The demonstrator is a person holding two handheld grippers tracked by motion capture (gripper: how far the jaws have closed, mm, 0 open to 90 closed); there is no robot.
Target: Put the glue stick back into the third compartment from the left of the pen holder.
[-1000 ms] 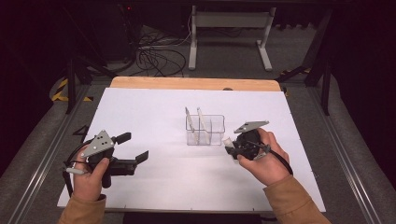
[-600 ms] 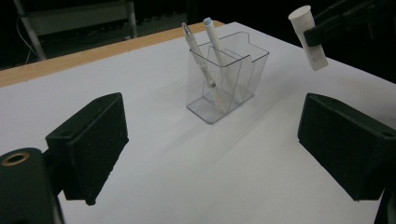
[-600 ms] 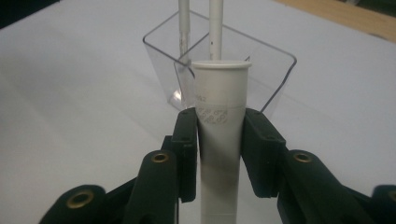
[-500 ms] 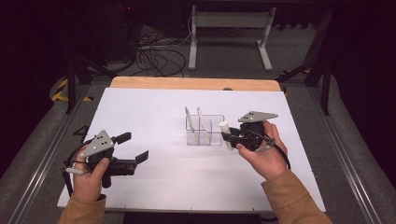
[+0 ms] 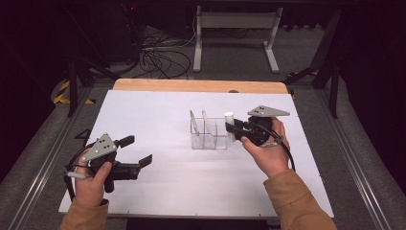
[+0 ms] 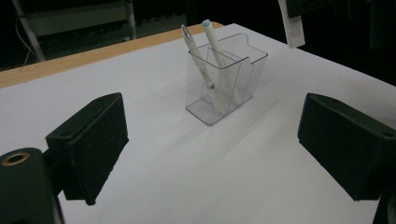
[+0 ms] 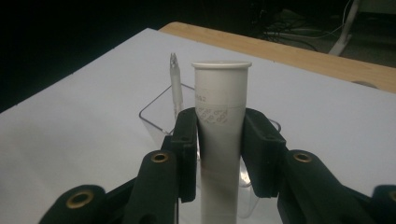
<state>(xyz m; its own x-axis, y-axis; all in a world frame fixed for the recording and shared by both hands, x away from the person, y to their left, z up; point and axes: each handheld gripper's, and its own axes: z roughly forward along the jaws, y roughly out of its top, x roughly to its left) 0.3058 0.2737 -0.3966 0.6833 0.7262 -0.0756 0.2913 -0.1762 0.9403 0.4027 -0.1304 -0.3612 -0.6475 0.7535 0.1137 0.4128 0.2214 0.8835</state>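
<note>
Right now I have the right tongs (image 5: 233, 128) clamped on a white tube (image 7: 220, 135), upright, pinched between both pads just below its rim. In the high view the tube (image 5: 229, 125) sits right of centre, at the right-hand edge of the clear holder (image 5: 209, 133), close to its wall; I cannot tell whether its lower end is above the rim or beside it. The holder (image 6: 225, 77) stands on the white surface (image 5: 182, 182) and carries two pens (image 6: 200, 51) leaning toward the upper left in the left tongs' view. My left tongs (image 5: 139, 152) hang spread wide in the lower left of the high view, gripping nothing, well apart from the holder.

My worry is the holder itself: it looks light and nothing steadies it, so if I bring the tube down onto the rim or the inner divider instead of into a free slot, the whole thing could tip or slide and spill the pens. The grip is near the top of the tube, so a knock at its lower end could swing it askew between the pads. Letting go while it is tilted could leave it jammed against the pens.
</note>
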